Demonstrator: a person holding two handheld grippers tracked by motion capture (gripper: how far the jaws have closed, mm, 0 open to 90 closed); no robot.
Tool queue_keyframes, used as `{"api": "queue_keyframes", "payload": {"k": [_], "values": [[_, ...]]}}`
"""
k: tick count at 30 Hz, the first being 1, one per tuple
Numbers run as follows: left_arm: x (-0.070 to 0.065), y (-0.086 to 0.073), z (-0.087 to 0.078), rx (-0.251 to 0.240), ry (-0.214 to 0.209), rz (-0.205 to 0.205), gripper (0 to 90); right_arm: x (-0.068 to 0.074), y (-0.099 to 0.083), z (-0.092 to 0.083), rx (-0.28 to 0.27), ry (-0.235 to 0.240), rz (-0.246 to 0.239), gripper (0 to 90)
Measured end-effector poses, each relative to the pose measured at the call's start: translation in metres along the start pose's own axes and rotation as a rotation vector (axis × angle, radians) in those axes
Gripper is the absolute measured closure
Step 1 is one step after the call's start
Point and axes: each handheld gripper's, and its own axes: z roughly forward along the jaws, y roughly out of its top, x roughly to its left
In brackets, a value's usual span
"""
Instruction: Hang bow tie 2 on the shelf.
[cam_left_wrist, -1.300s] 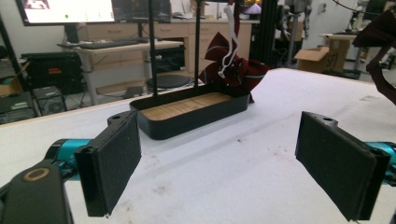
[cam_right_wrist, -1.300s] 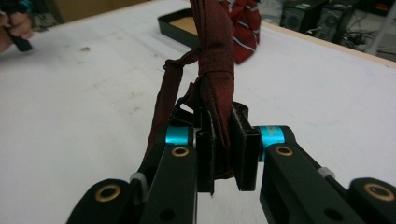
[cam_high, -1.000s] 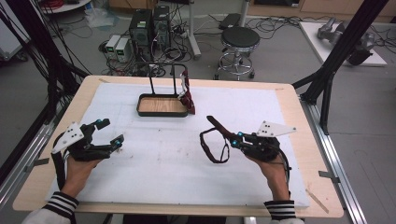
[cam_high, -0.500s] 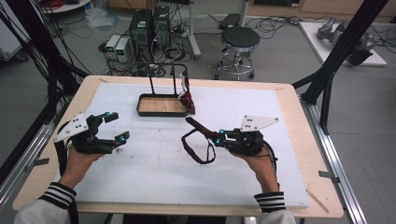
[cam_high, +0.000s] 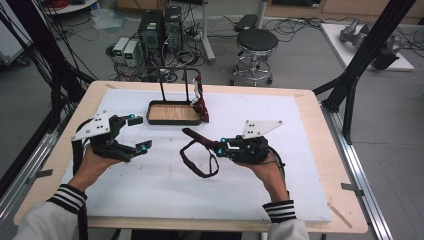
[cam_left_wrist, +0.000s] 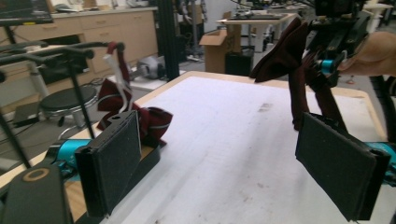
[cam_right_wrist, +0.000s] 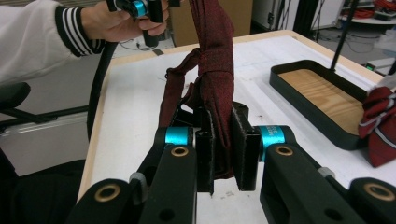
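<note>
My right gripper (cam_high: 218, 148) is clamped on the dark red necktie (cam_high: 197, 142), held above the bench (cam_high: 305, 150). My left gripper (cam_high: 138, 133), at nine o'clock of it, gapes wide with nothing between its jaws.

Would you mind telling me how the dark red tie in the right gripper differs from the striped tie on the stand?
The dark red tie is plain, while the striped tie shows pale stripes. The dark red tie is clamped in the shut right gripper and lifted, its loop dangling toward the table; the striped tie hangs from the stand, its lower end bunched at the tray. Both are reddish neckties.
</note>
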Motion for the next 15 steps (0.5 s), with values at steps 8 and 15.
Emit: {"api": "queue_keyframes", "payload": {"k": [8,15], "values": [[-0.008,0.013,0.026,0.03,-0.095,0.017,14.6,0.001,0.003,0.007,0.013,0.026,-0.016,81.6],[-0.014,0.022,0.046,0.047,-0.171,0.029,14.8,0.001,0.006,0.01,0.029,0.041,-0.038,81.6]]}}
